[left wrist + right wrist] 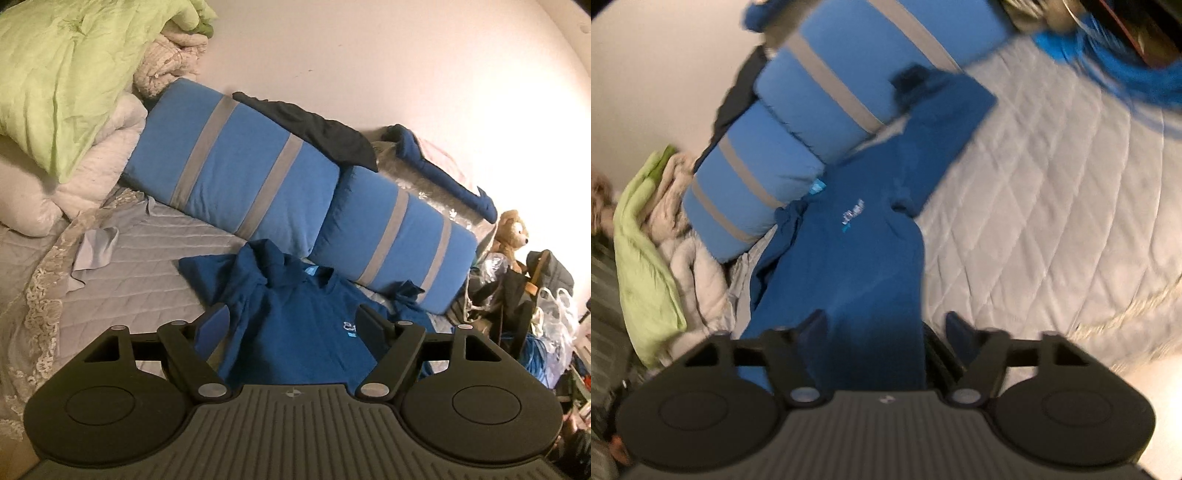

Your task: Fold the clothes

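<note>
A dark blue polo shirt [295,325] with a small pale chest logo lies spread on the grey quilted bed [140,273], collar toward the blue cushions. It also shows in the right wrist view [857,258], one sleeve stretched toward the top right. My left gripper [293,323] is open and empty, its jaws wide apart above the shirt's body. My right gripper [884,328] is open and empty over the shirt's lower part; that view is blurred.
Two blue cushions with grey stripes [236,162] lean on the wall behind the shirt. A black garment [317,129] lies on top of them. Green and white quilts [59,81] are piled at the left. A teddy bear [509,232] and bags sit at the right.
</note>
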Tool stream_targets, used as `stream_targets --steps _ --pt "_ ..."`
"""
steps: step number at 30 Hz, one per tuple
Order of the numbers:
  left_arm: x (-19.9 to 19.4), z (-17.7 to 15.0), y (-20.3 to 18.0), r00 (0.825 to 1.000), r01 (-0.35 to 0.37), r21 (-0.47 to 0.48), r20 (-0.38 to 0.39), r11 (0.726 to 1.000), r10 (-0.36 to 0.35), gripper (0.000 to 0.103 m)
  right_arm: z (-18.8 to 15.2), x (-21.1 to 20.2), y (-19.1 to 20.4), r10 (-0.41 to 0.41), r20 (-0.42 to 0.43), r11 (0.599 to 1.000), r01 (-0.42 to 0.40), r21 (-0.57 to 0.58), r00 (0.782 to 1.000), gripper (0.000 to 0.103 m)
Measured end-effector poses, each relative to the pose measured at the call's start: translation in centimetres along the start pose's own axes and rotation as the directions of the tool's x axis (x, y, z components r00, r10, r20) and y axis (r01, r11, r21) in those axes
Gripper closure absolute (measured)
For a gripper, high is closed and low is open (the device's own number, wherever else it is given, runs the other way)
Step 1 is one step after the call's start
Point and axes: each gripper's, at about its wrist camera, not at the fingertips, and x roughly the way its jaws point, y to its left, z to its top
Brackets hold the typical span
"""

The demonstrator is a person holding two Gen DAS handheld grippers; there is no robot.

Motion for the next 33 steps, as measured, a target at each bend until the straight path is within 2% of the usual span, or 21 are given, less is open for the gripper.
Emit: stream_targets --steps 2,4,5,13,18,22,24,25,26,27,28,29,33 --pt "0.2 0.1 -0.2 1.0 0.006 0.003 -0.001 1.0 -0.006 0.028 -0.1 0.7 -0.8 0.043 -0.021 0.998 -0.042 0.053 0.999 0.076" --pt "0.4 0.3 -0.2 1.0 0.006 0.005 -0.004 1.0 -0.006 0.028 -0.3 0.7 -0.8 0.075 -0.023 0.996 -0.073 0.057 0.997 0.095" --pt "0.5 0.3 -0.3 1.0 0.006 0.006 -0.006 1.0 -0.006 0.028 -0.4 0.6 -0.7 0.075 -0.013 0.996 -0.074 0.045 0.997 0.098" --pt "0.6 0.8 -0.5 1.0 0.013 0.012 -0.004 1.0 -0.013 0.028 -0.6 -1.6 -0.6 -0.044 0.068 0.999 0.042 0.033 0.997 0.1" --pt "0.7 1.0 -0.7 1.0 0.018 0.012 -0.007 1.0 -0.018 0.028 -0.8 -1.8 -1.2 -0.07 0.074 0.996 0.067 0.051 0.995 0.101" --pt "0.0 1.8 -1.4 1.0 0.014 0.044 -0.005 0.999 -0.014 0.028 -0.6 -1.6 -0.5 -0.084 0.072 0.996 0.084 0.003 0.994 0.099" --pt "-0.5 2.3 -1.9 1.0 0.008 0.068 -0.005 0.998 -0.008 0.028 -0.4 -1.9 0.4 -0.102 0.081 0.993 0.106 -0.046 0.991 0.091" --pt "-0.7 2.7 -2.2 1.0 0.004 0.083 -0.006 0.997 -0.004 0.028 -0.3 -2.0 0.8 -0.111 0.085 0.991 0.117 -0.07 0.99 0.079" --pt "-0.9 3.0 -2.4 1.0 0.001 0.097 -0.007 0.995 0.0 0.028 0.0 -2.4 1.2 -0.12 0.101 0.988 0.129 -0.087 0.988 0.052" --pt "-1.1 3.4 -2.6 1.0 -0.002 0.109 -0.011 0.994 0.003 0.028 0.3 -2.9 1.7 -0.129 0.12 0.985 0.141 -0.1 0.984 0.041" --pt "-1.3 3.8 -2.8 1.0 -0.008 0.12 -0.016 0.993 0.01 0.028 0.6 -3.4 2.1 -0.137 0.138 0.982 0.153 -0.114 0.981 0.02" --pt "-1.6 4.2 -2.9 1.0 -0.016 0.13 -0.021 0.991 0.019 0.028 1.0 -3.9 2.5 -0.144 0.162 0.977 0.166 -0.131 0.976 0.01" --pt "-2.8 6.0 -3.2 0.998 -0.05 0.14 -0.031 0.989 0.055 0.028 2.7 -6.5 4.7 -0.157 0.243 0.959 0.207 -0.195 0.957 0.001"
